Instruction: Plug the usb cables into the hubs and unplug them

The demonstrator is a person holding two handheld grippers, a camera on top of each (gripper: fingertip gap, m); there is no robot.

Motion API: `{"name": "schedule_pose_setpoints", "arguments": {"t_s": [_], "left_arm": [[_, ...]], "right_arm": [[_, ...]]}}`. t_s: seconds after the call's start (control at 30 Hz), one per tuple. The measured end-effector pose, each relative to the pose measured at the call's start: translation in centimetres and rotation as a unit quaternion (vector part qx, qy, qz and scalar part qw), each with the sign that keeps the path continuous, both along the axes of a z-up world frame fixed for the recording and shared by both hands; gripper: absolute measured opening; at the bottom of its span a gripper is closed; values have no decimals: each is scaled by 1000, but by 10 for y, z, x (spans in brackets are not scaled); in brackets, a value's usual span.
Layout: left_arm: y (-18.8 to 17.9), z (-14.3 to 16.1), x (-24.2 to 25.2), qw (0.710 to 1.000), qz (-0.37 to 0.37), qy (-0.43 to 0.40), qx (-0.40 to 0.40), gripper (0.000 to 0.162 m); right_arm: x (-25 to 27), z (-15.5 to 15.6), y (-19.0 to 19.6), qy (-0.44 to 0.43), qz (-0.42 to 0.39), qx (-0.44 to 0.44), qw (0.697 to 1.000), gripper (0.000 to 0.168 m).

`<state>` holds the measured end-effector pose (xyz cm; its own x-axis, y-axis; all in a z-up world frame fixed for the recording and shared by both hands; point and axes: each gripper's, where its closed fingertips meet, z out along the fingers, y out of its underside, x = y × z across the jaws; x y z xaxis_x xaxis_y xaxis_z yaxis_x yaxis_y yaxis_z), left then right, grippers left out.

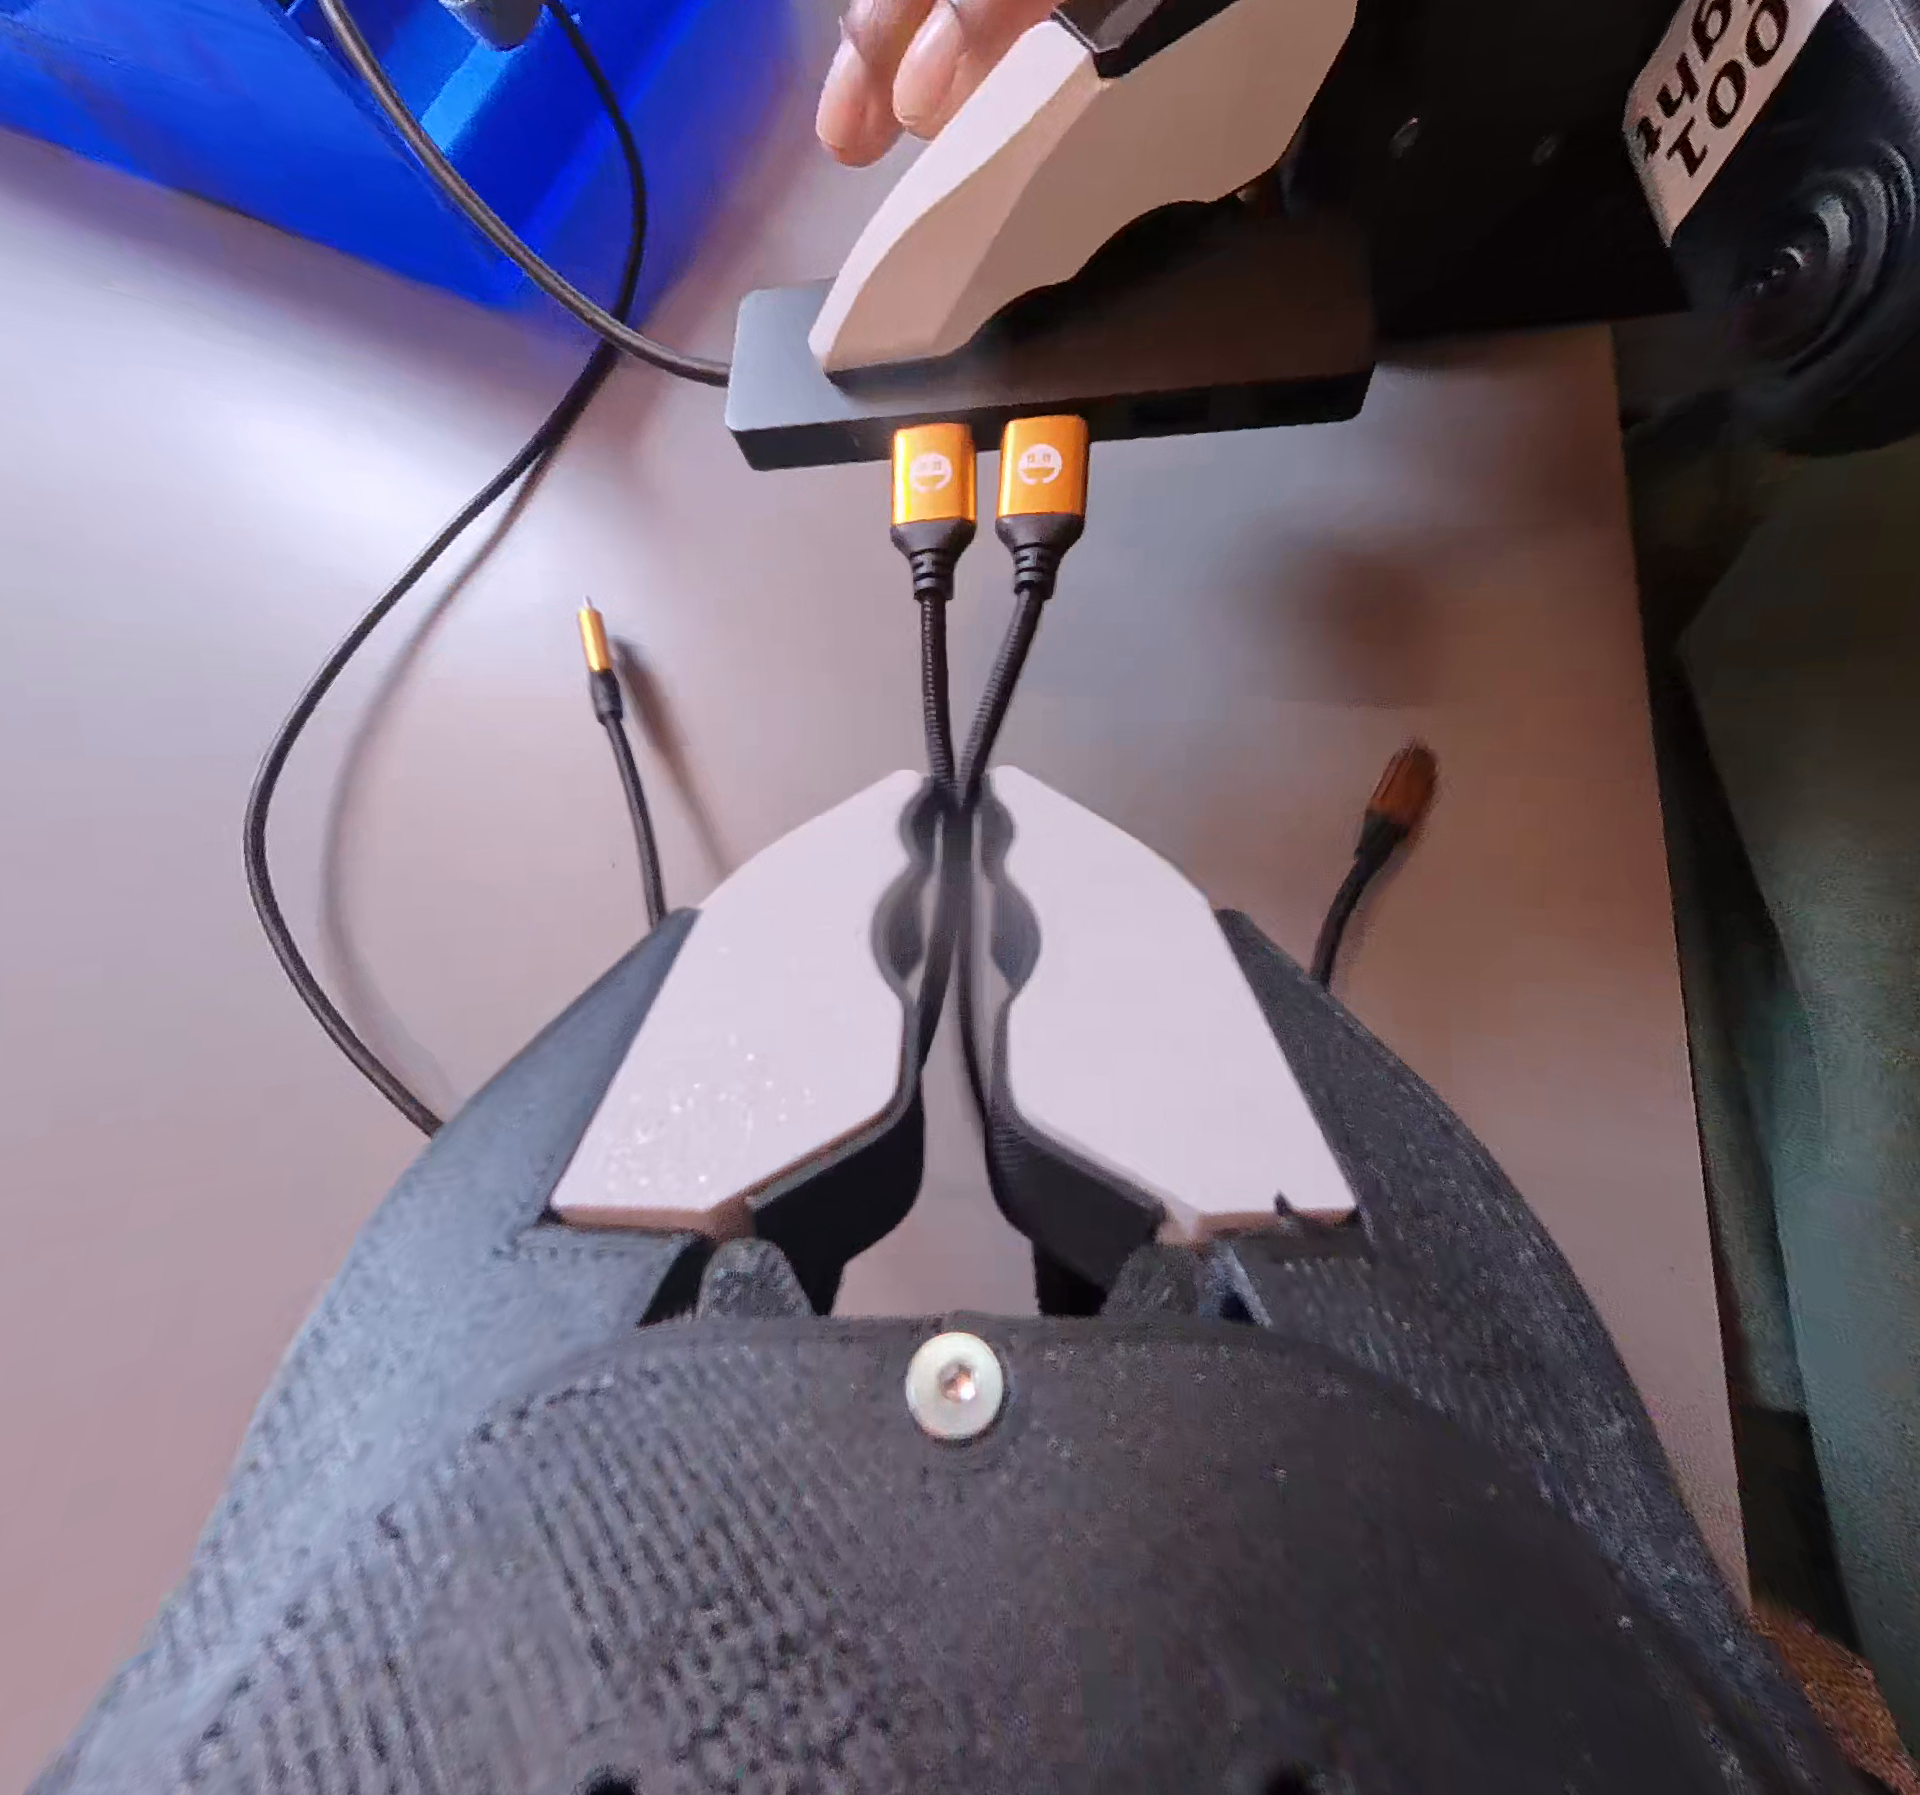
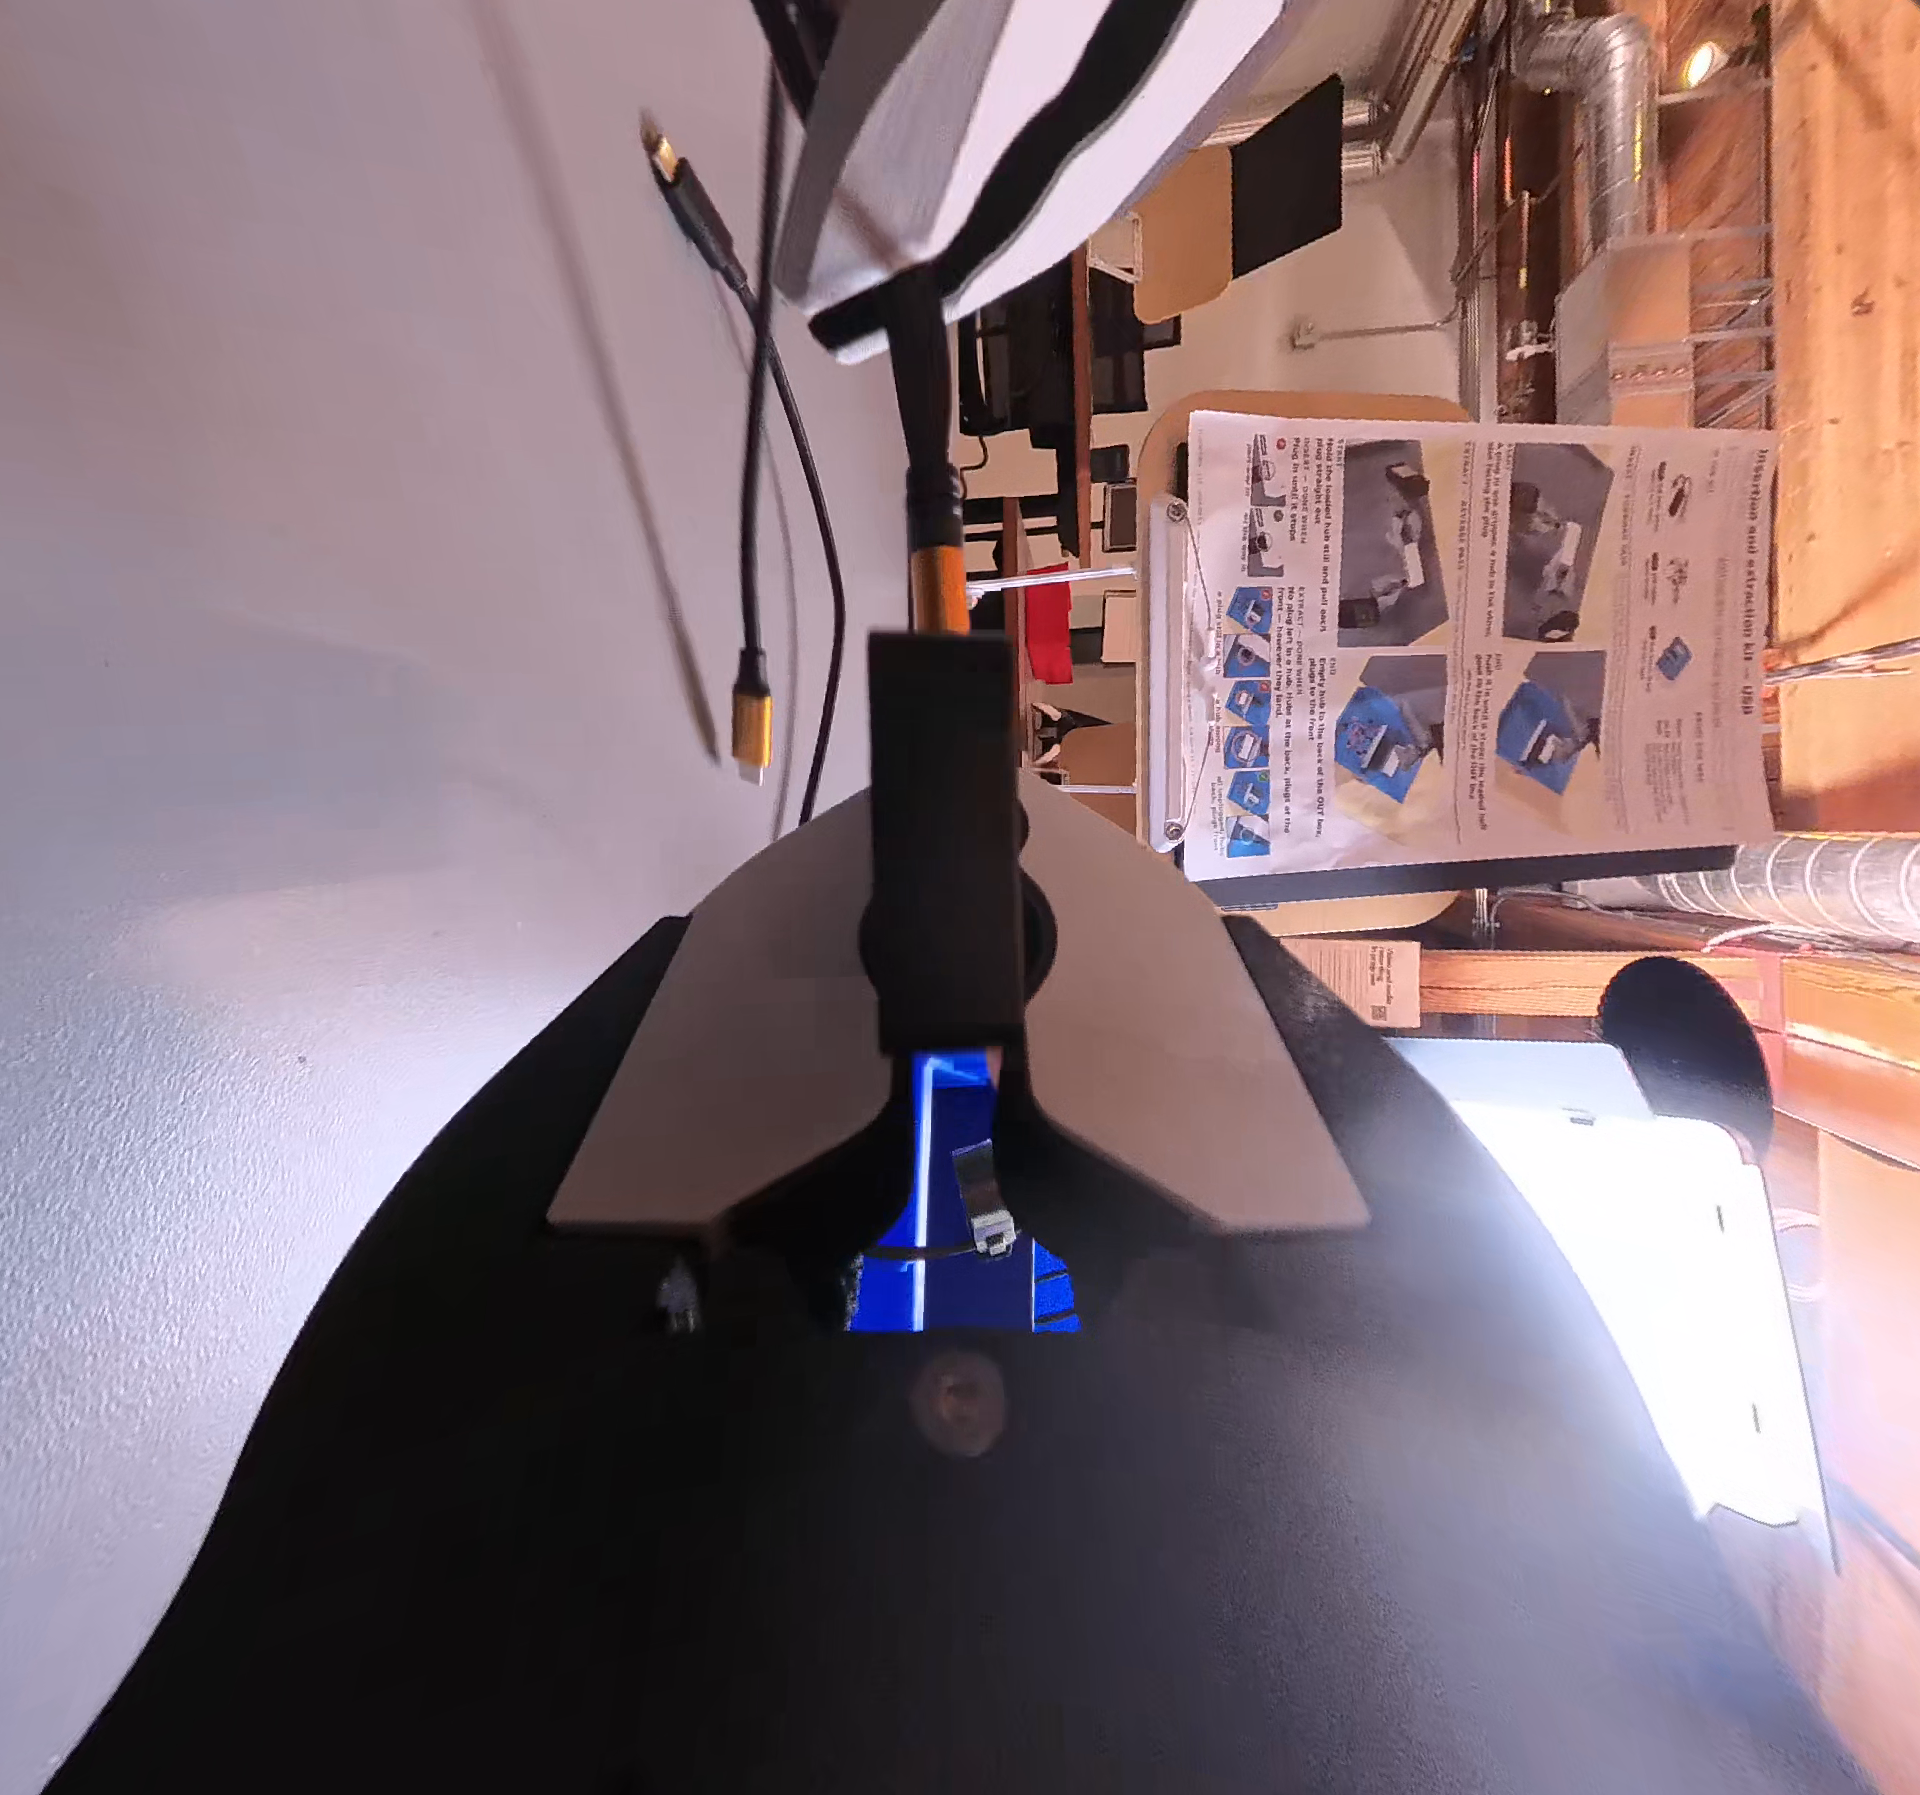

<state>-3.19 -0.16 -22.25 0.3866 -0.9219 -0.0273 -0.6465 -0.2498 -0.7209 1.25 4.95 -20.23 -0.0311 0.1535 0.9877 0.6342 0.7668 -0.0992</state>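
Left gripper (image 1: pixel 951 795) is pinching two braided USB cables (image 1: pixel 940 696), both plugged into the black hub (image 1: pixel 1039 395); right gripper (image 2: pixel 940 872) is clamping that hub above the table (image 1: pixel 312 602).

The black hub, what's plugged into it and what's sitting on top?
Two orange plugs sit side by side in the black hub. On top, a pale finger of the right gripper presses down. The finger beneath the hub is hidden.
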Motion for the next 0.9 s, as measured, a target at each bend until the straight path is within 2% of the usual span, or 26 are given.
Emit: {"name": "schedule_pose_setpoints", "arguments": {"t_s": [0.1,0.2,0.27,0.33,0.37,0.4,0.43,0.5,0.67,0.73,0.83,0.9], "left_arm": [[5,7,-4,1000,9,-3,19,5],[11,13,-14,999,23,14,46,4],[14,18,-22,996,33,31,74,4],[16,25,-27,994,40,36,97,4],[17,28,-27,993,40,36,105,4],[17,32,-26,993,36,32,111,4],[15,34,-24,993,31,27,115,4],[13,37,-20,991,24,31,129,4],[4,46,-8,983,8,47,176,4],[3,50,-10,978,7,62,202,4],[-4,56,-10,977,-14,35,210,5],[-5,63,-11,976,-15,13,218,5]], "right_arm": [[-1,-7,-1,-4,10,-40,999,13],[-1,-20,-12,-2,50,-185,981,23],[2,-23,-32,-11,95,-352,931,33],[11,-11,-58,-30,142,-518,843,44],[13,5,-64,-19,161,-566,808,48],[11,22,-62,4,171,-587,791,48],[7,36,-56,28,166,-592,788,47],[-6,46,-42,39,122,-587,799,47],[-37,20,-44,-82,53,-533,840,44],[-42,14,-49,-124,53,-520,844,32],[-46,14,-54,-148,73,-511,844,31],[-49,20,-54,-147,81,-489,856,31]]}}
